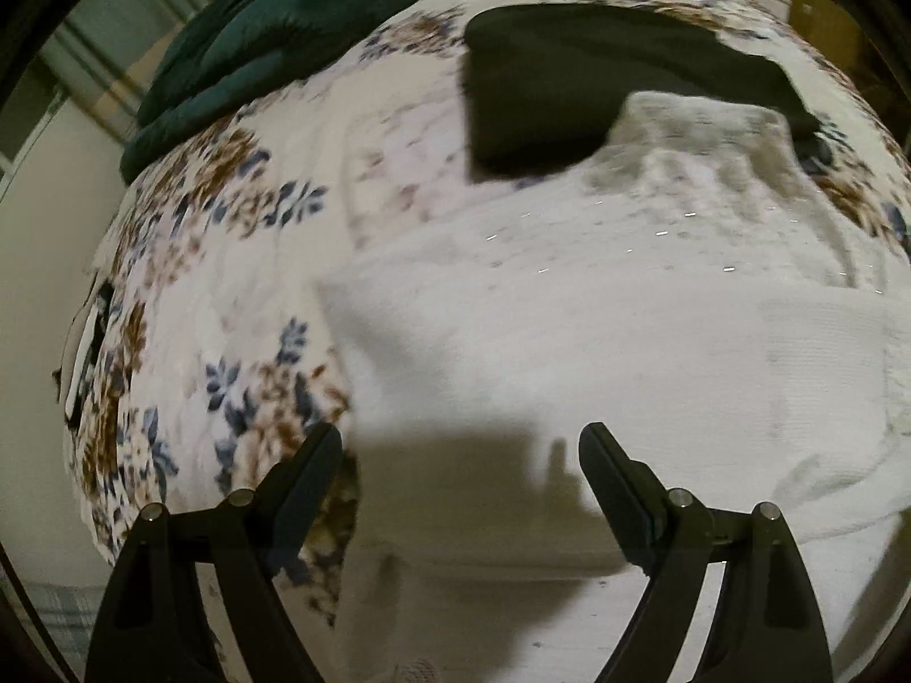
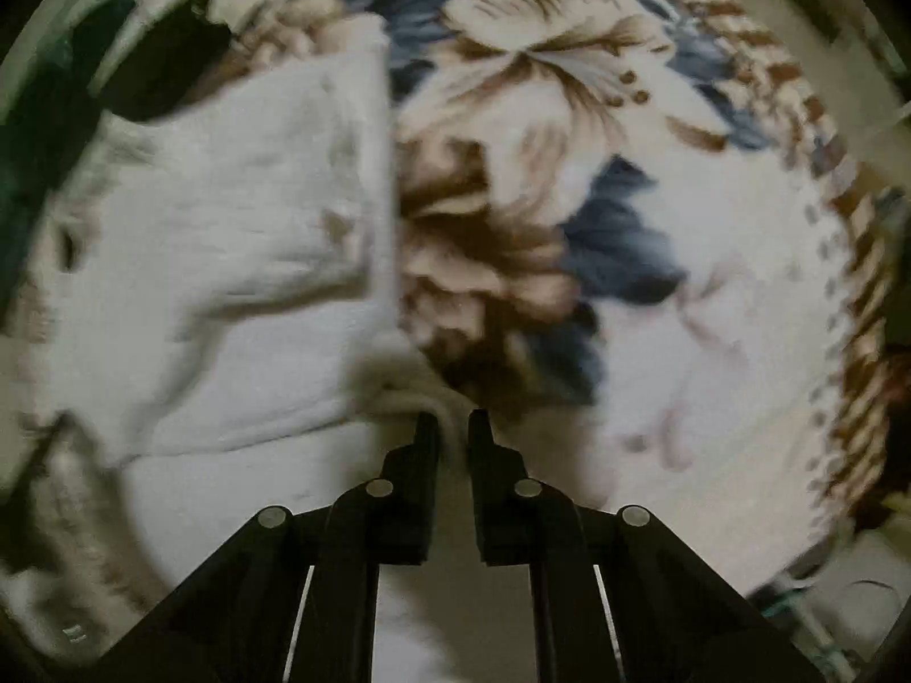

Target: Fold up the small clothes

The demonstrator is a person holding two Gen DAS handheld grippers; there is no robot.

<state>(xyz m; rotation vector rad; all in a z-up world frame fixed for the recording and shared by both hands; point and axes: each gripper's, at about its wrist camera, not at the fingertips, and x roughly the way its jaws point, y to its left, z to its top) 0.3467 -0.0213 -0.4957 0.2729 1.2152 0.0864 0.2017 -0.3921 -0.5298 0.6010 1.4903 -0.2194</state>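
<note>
Nearest in the left wrist view, the left gripper (image 1: 461, 444) hangs with its fingers (image 1: 319, 455) spread wide apart over the near part of a white knitted garment (image 1: 569, 330), with nothing between them; whether the tips touch the cloth cannot be told. The garment lies spread on a bed covered by a floral blanket (image 1: 228, 216) in brown and blue. Beyond the white knit lies a black garment (image 1: 569, 74), its near edge tucked under the white one's far end. Farther off, at the blanket's far left, sits a folded dark green cloth (image 1: 273, 34).

In the right wrist view, the right gripper (image 2: 454, 421) has its fingers (image 2: 427, 438) drawn nearly together, pinching a small bunch of the white garment (image 2: 228, 262) at its edge. The white fabric stretches away to the left, the floral blanket (image 2: 626, 199) to the right. No container shows in either view.
</note>
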